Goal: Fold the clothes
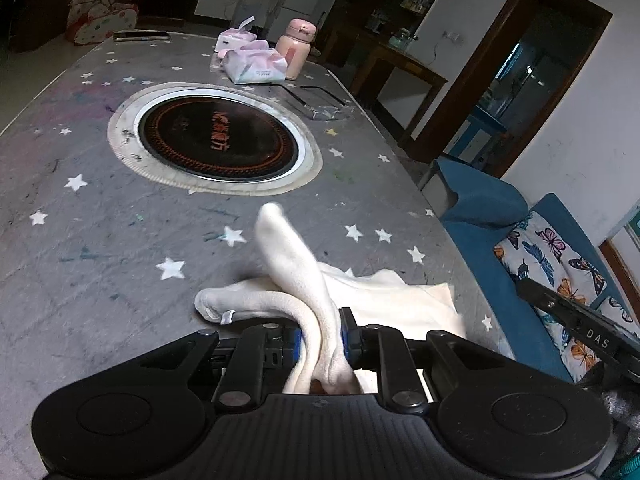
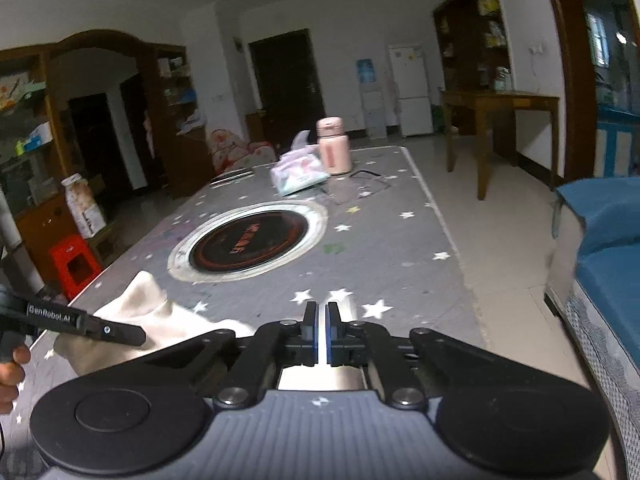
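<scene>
While gripping garment (image 1: 316,280), left gripper (image 1: 320,336).

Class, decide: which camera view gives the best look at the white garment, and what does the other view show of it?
The left wrist view: the white garment fills its foreground, pinched in the left tongs. The right wrist view shows only a bunched part at lower left, partly hidden behind the other tool.

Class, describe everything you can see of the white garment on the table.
The white garment looks like soft, fleecy cloth, cream-white and crumpled. Most of it lies on the grey star-patterned table at the near edge. Two narrow parts are lifted and pinched together in the left gripper; another lies flat, with a small tag near its end.
</scene>
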A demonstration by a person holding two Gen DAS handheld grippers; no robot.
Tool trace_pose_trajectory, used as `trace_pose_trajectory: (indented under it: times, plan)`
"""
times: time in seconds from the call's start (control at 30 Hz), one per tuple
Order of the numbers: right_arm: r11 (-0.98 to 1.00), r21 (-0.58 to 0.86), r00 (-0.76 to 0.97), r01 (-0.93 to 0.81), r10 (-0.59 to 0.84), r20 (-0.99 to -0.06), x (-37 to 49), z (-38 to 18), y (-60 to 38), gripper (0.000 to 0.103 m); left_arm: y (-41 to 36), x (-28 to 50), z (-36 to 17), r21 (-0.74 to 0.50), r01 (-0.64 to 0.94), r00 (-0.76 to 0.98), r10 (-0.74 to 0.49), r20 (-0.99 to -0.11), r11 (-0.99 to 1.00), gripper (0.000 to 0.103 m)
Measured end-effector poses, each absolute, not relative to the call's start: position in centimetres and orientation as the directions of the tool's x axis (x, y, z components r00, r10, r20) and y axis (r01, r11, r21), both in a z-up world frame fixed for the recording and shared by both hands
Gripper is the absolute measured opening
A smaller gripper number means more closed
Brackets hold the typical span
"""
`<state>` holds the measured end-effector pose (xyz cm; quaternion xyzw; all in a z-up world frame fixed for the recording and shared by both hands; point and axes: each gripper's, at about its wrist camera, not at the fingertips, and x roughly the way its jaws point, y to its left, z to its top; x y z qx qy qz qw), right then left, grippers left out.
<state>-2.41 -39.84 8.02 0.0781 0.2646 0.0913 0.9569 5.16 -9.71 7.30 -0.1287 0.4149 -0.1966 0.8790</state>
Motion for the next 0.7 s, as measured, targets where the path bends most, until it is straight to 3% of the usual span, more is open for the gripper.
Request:
trace_pose_trajectory:
  times: [0.13, 0.2, 0.27, 0.4, 0.47, 0.7]
  plan:
    - [0.974, 0.201, 0.831, -0.107, 0.199, -0.519, -2.2, 7.1, -40.7, 0.005, -9.8, 5.5, 6.6, -0.374, 0.224, 0.573, -0.432, -0.697, 0.900, 0.019]
    - [0.973, 0.209, 0.818, -0.095, 0.196, -0.541, -2.2, 6.1, -41.1, 0.012, -9.4, 5.4, 6.2, -0.371, 0.214, 0.567, -0.424, -0.706, 0.904, 0.019]
    - [0.972, 0.218, 0.801, -0.083, 0.195, -0.565, -2.0, 5.1, -41.3, 0.030, -9.0, 5.4, 5.9, -0.372, 0.205, 0.563, -0.420, -0.712, 0.906, 0.019]
    - [0.968, 0.240, 0.770, -0.074, 0.209, -0.603, -1.3, 3.1, -41.5, 0.036, -8.6, 5.6, 5.3, -0.372, 0.192, 0.555, -0.413, -0.722, 0.908, 0.019]
    - [0.965, 0.254, 0.761, -0.070, 0.217, -0.611, -1.0, 2.4, -41.6, 0.044, -8.5, 5.6, 5.0, -0.371, 0.187, 0.552, -0.410, -0.727, 0.910, 0.019]
    - [0.946, 0.323, 0.748, -0.038, 0.241, -0.618, 0.1, 0.4, -41.8, 0.047, -8.3, 5.9, 4.0, -0.369, 0.171, 0.540, -0.400, -0.741, 0.914, 0.019]
